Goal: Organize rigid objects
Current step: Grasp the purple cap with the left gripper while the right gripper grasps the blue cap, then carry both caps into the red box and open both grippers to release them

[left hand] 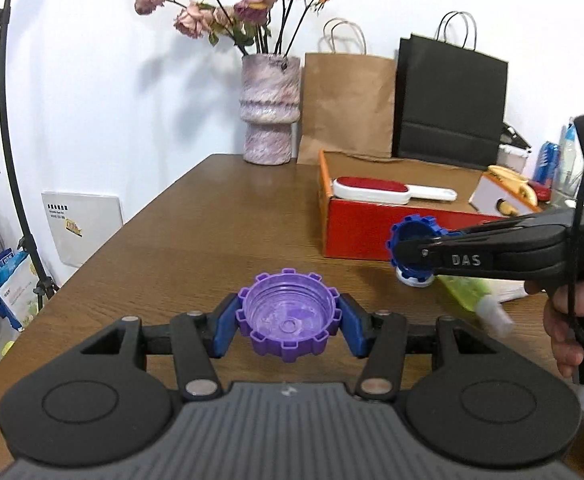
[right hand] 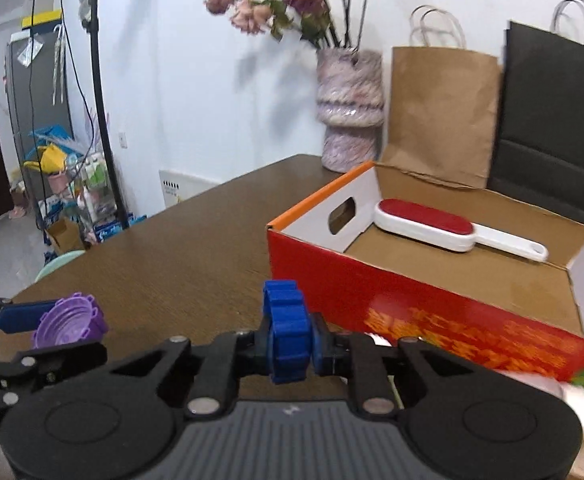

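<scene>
The left gripper (left hand: 288,325) grasps the purple cap (left hand: 287,320) across its toothed rim; the right gripper (right hand: 289,346) pinches the blue cap (right hand: 285,338) edge-on, near the red box (right hand: 412,312). Both 2 caps look light, stiff, smooth plastic; teeth give purchase.

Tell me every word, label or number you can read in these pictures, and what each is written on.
"DAS": white letters on the black body of the right gripper, seen from the left wrist camera.
Yellow print on the red cardboard box: too blurred to read.
Dark marks and a yellow sticker on the white wall panel: too small to read.
Print on the blue and white bags on the floor: unreadable.
</scene>
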The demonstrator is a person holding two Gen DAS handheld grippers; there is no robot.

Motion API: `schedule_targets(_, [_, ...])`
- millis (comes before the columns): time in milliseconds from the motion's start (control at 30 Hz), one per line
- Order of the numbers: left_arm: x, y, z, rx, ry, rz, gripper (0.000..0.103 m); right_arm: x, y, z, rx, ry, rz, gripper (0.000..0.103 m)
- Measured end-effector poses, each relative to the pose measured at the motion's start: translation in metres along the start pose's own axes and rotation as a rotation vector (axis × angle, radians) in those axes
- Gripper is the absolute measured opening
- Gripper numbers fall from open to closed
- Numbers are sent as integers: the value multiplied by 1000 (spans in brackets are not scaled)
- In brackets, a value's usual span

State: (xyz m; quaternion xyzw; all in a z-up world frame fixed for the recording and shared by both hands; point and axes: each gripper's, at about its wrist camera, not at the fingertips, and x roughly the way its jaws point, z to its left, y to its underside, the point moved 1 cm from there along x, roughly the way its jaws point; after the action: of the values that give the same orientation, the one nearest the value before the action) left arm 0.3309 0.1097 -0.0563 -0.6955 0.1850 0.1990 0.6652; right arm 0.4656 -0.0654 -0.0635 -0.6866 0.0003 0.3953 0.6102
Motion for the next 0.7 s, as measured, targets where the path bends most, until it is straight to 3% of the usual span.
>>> schedule_targets(300, [-79,26,-31,-12,89,-57,54,-126,57,7,12,33,-99,17])
schedule_targets(467, [-121,38,-57,5,172,-90,54,-208,99,12,31,127,-156,17])
schedule_targets(567, [-134,39,-72,25,230,-112,54,-239,112,4,78,166,-169,17])
schedule_targets(700, [-132,36,-87,52,233,-116,54,-259,119,-10,100,214,-191,17])
